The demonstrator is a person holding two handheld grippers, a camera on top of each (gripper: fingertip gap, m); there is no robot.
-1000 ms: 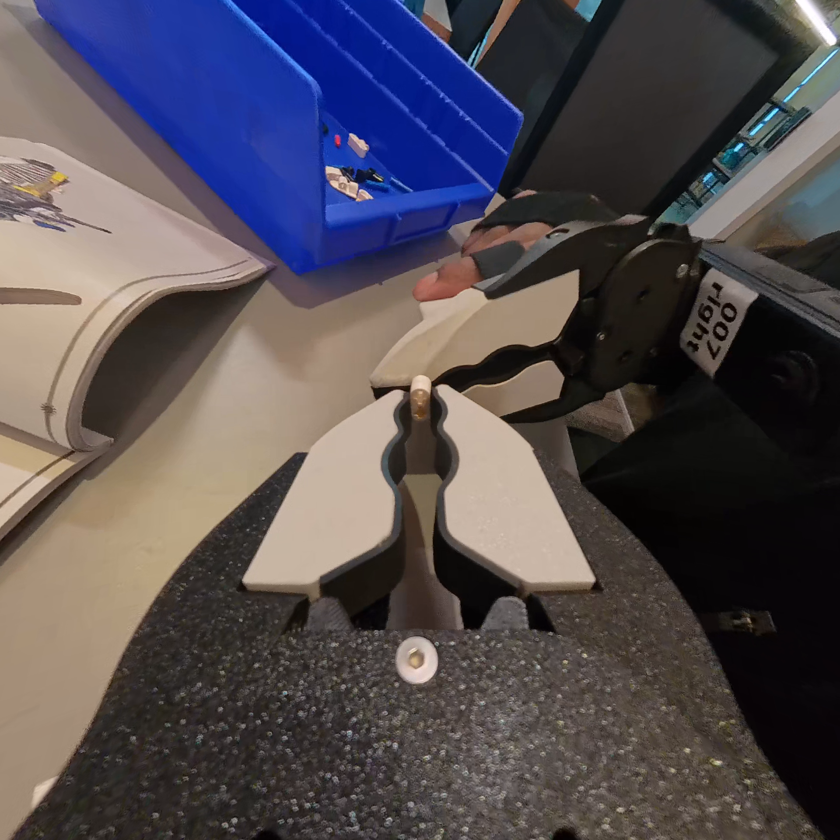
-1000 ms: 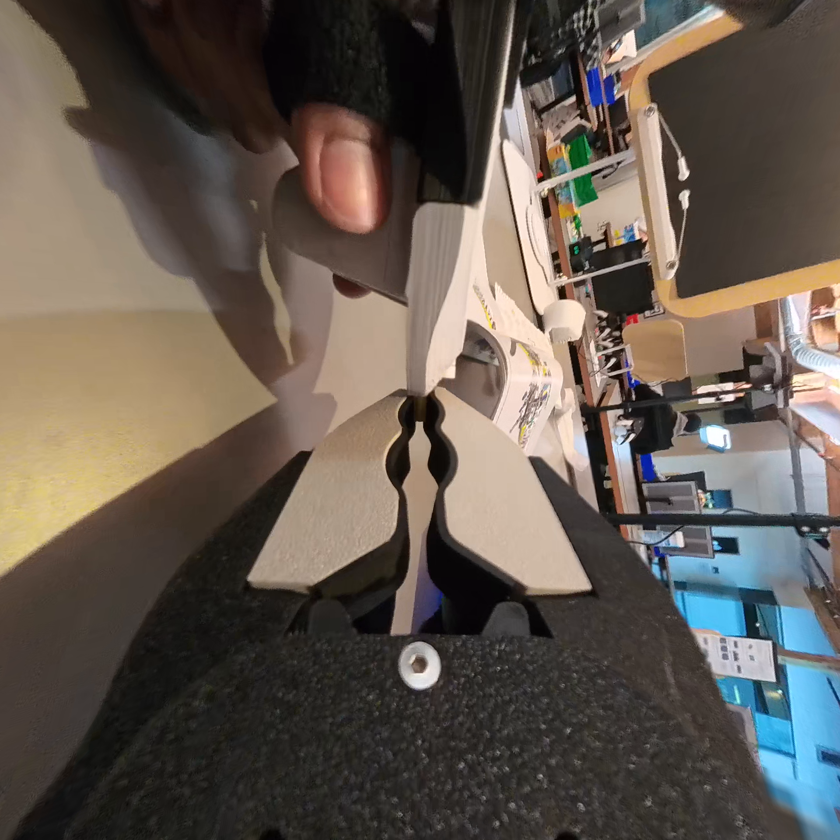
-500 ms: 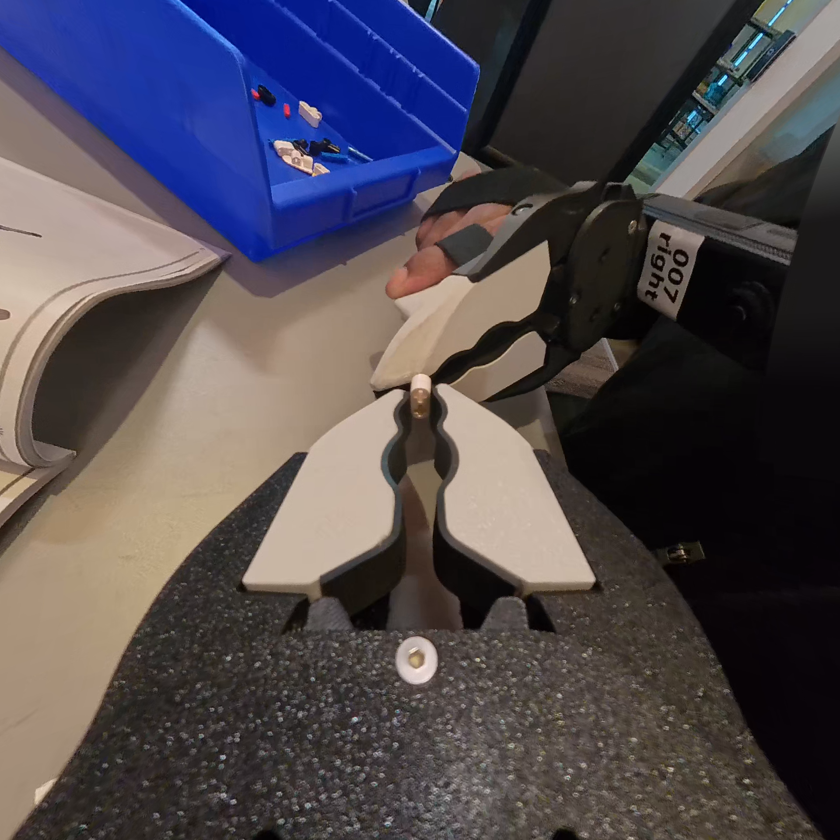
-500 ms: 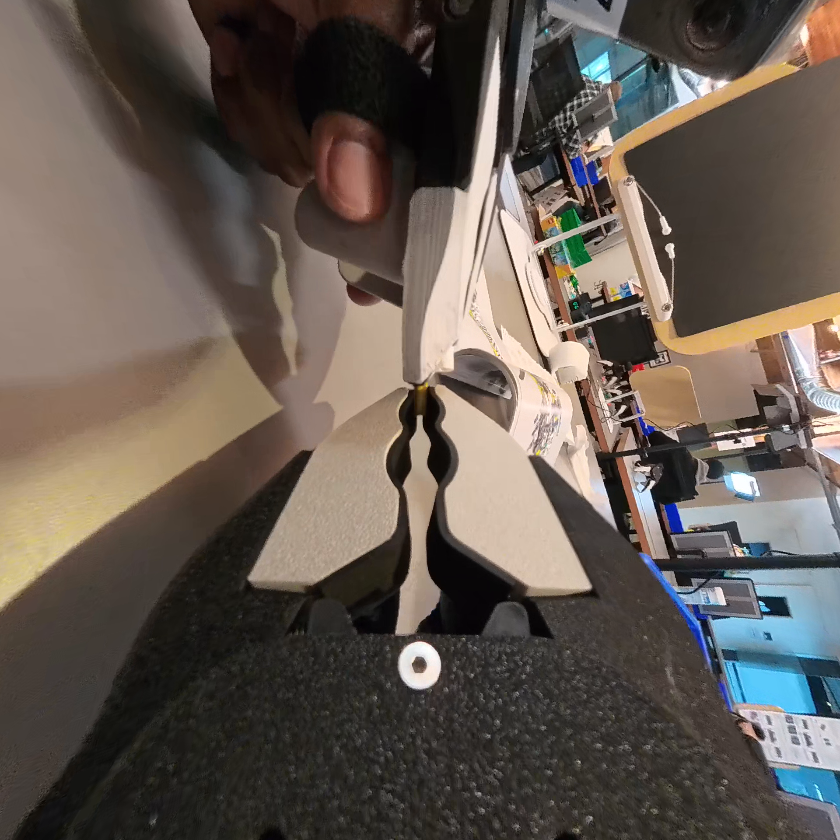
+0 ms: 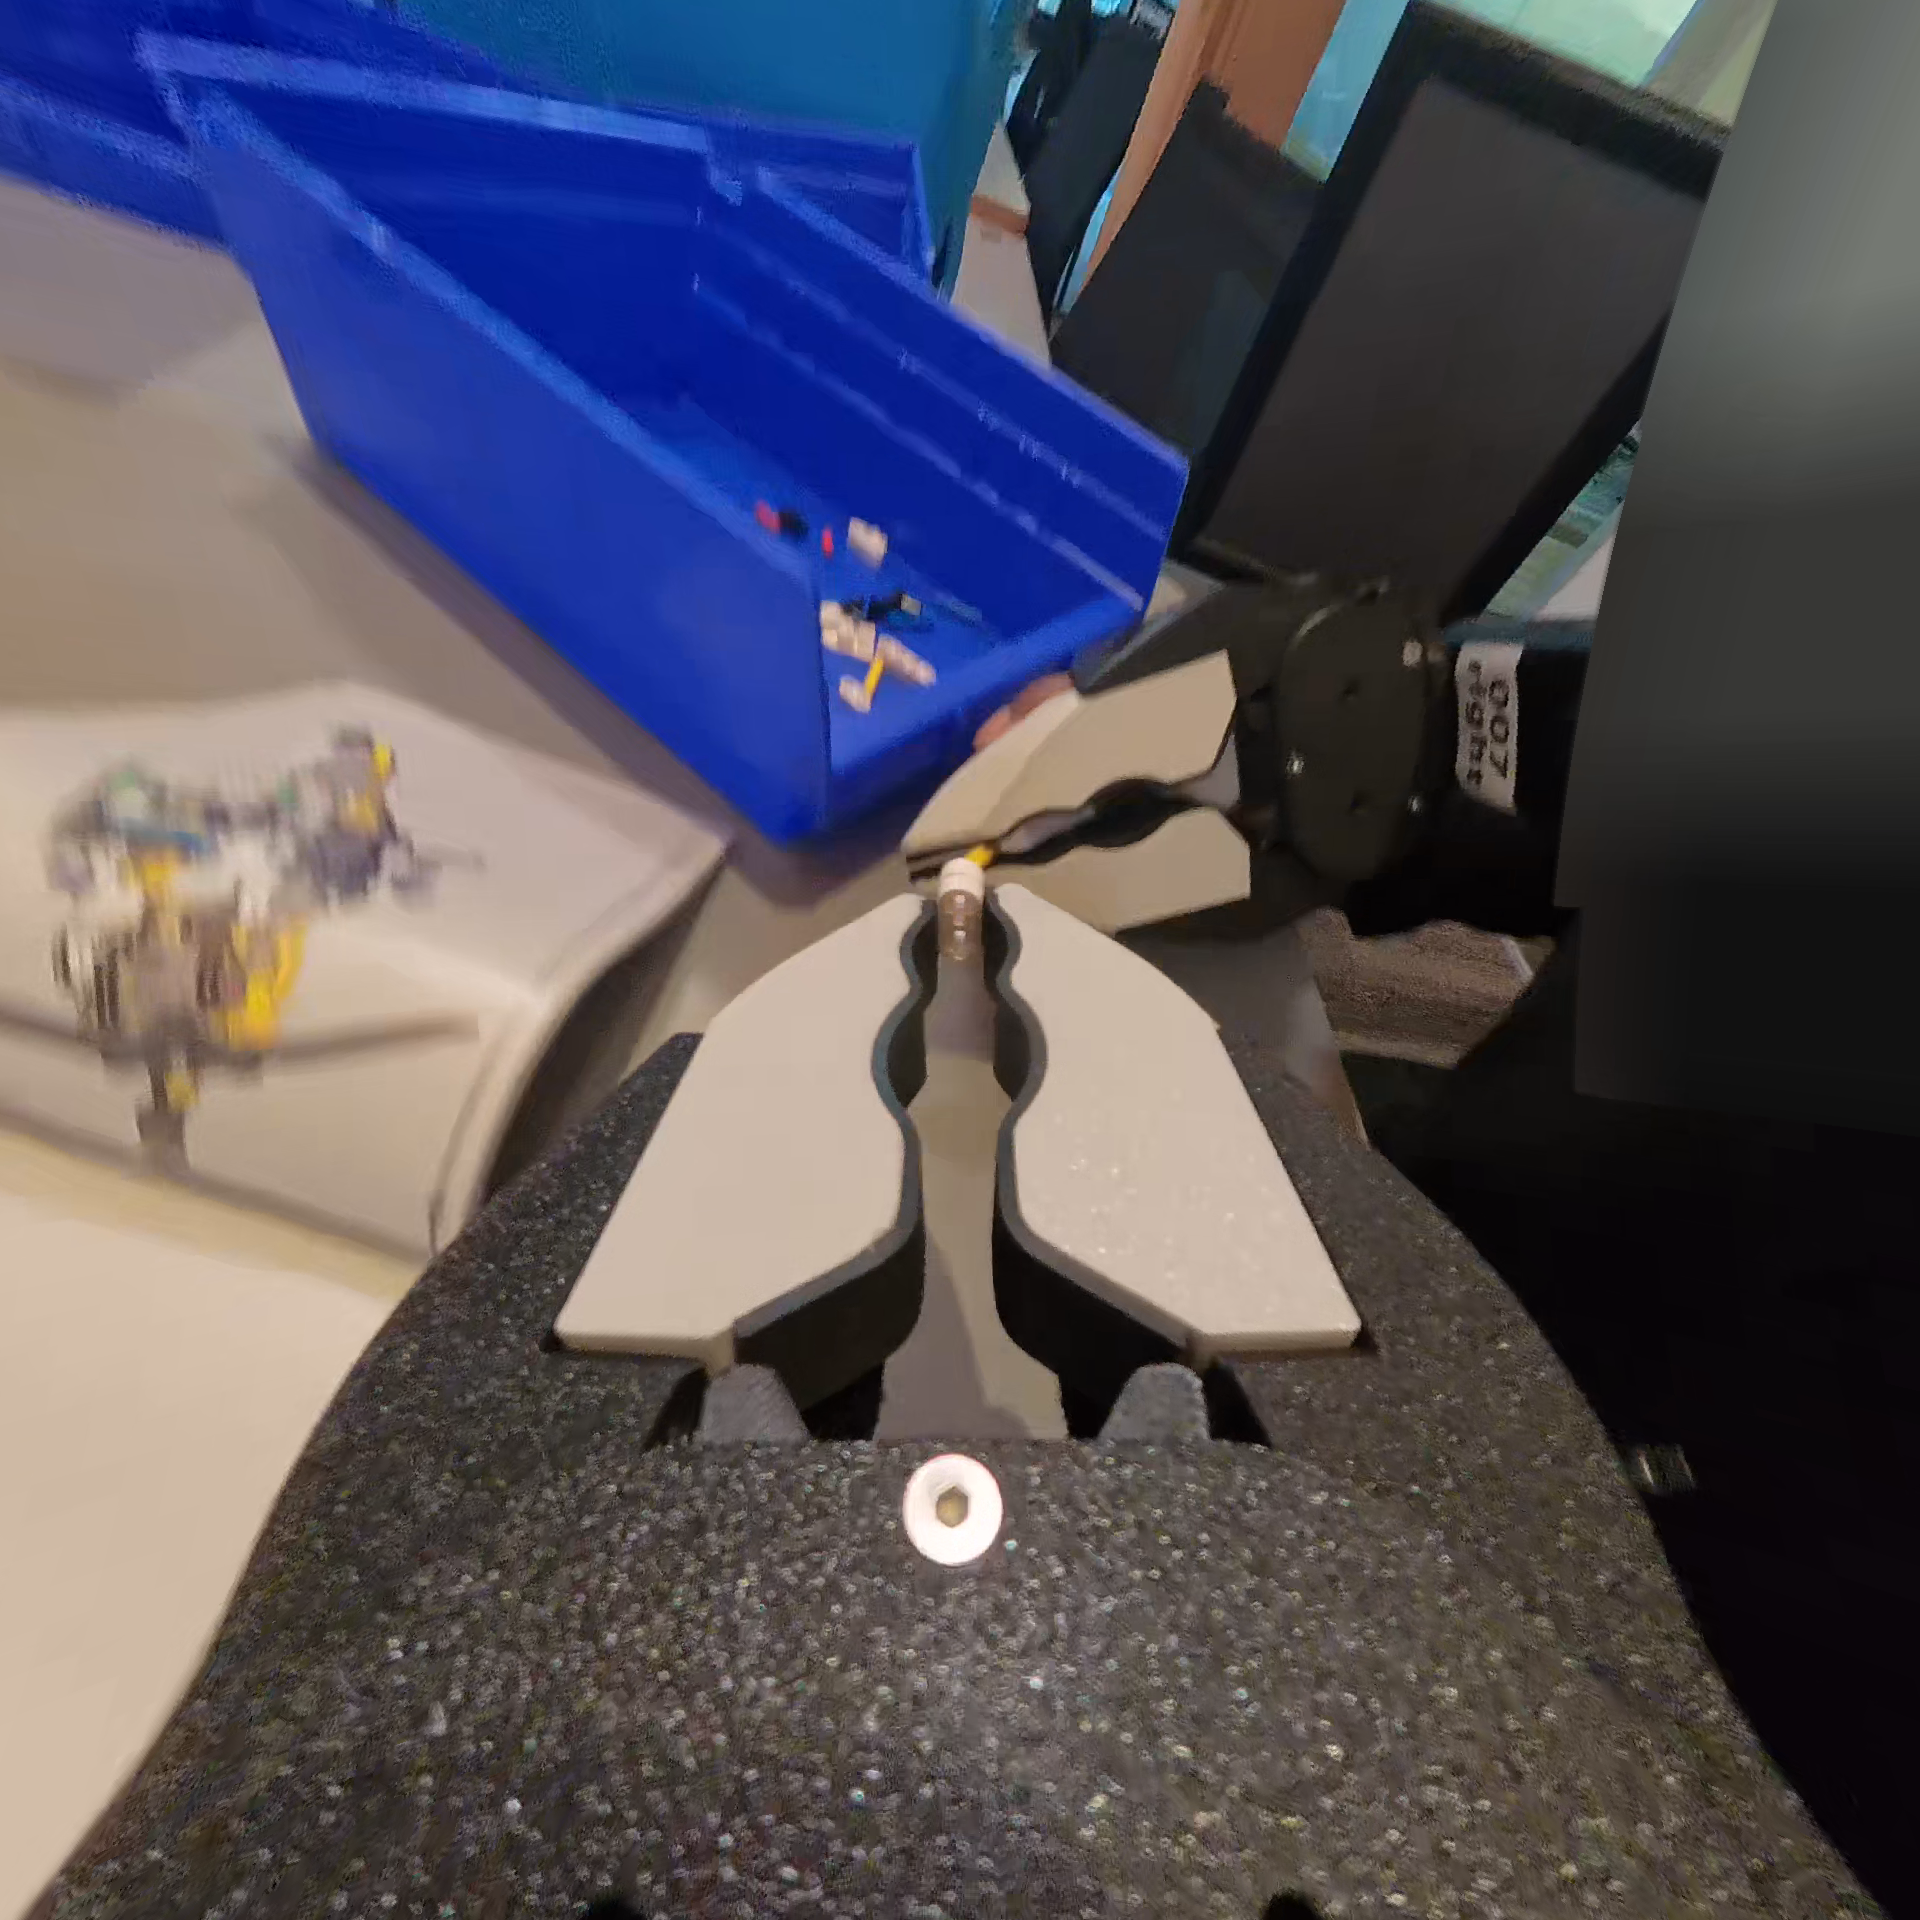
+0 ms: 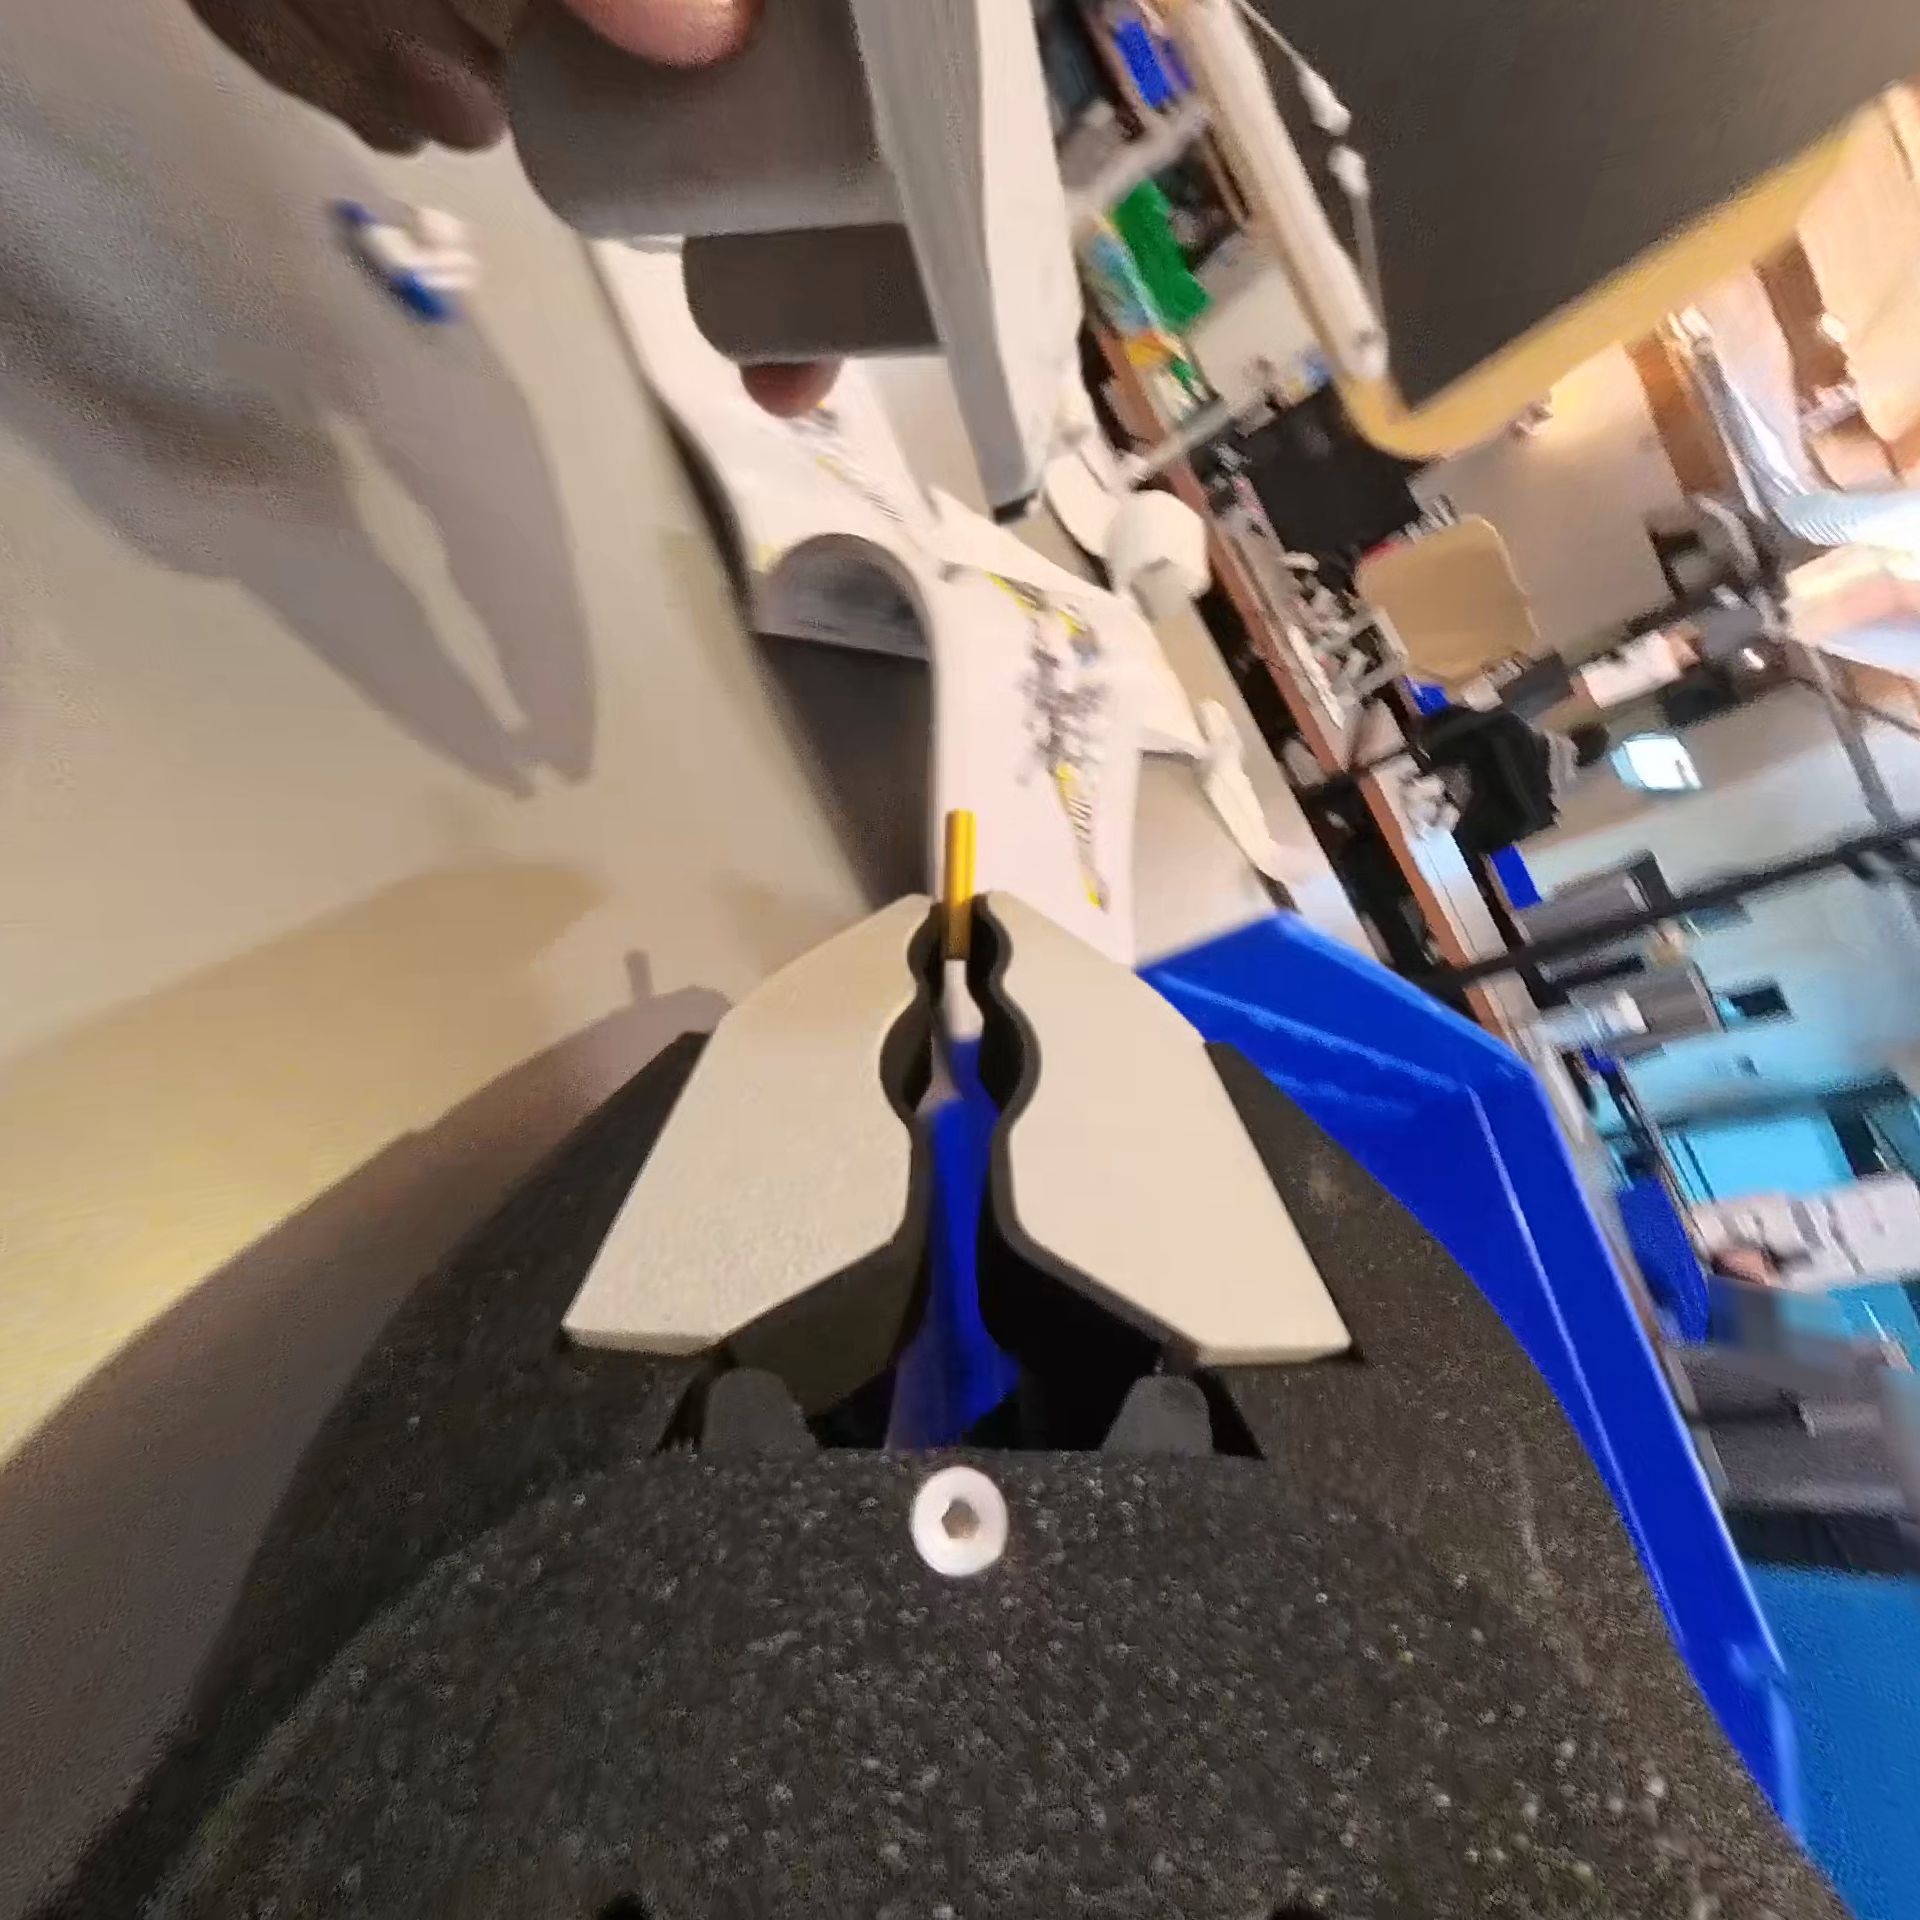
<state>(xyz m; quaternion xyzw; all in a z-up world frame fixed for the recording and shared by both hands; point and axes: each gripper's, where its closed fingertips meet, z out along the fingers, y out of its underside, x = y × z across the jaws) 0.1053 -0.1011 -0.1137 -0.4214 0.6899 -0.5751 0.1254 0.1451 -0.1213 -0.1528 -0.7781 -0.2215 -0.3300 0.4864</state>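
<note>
Grey fingers of the left gripper (image 5: 957, 902) closed on a small peg (image 5: 957, 914): clear-brownish body pinched at the tips, white cap jutting forward past them, long axis in line with the fingers

Right gripper (image 6: 960, 914), fingers closed on a thin yellow rod (image 6: 958, 878); rod held at the very tips, most of its length sticking straight out ahead, long axis in line with the fingers

Relation of the two: in the left wrist view the right gripper (image 5: 940, 847) comes in from the right, lying crosswise to the left one; its tips and the yellow rod (image 5: 978, 854) sit just beyond and right beside the white cap of the peg, rod end pointing toward the cap. Contact between rod and cap cannot be told

Blue bin (image 5: 582, 499), on the table (image 5: 125, 478) just behind both grippers, open front facing them; small loose parts (image 5: 873, 644), white, black, red and yellow, lie on its floor

Open booklet (image 5: 343, 935) with a printed coloured picture, left of the left gripper, pages arched

Person's hand (image 6: 436, 73), at the top of the right wrist view, gripping the handle of the left gripper
</note>
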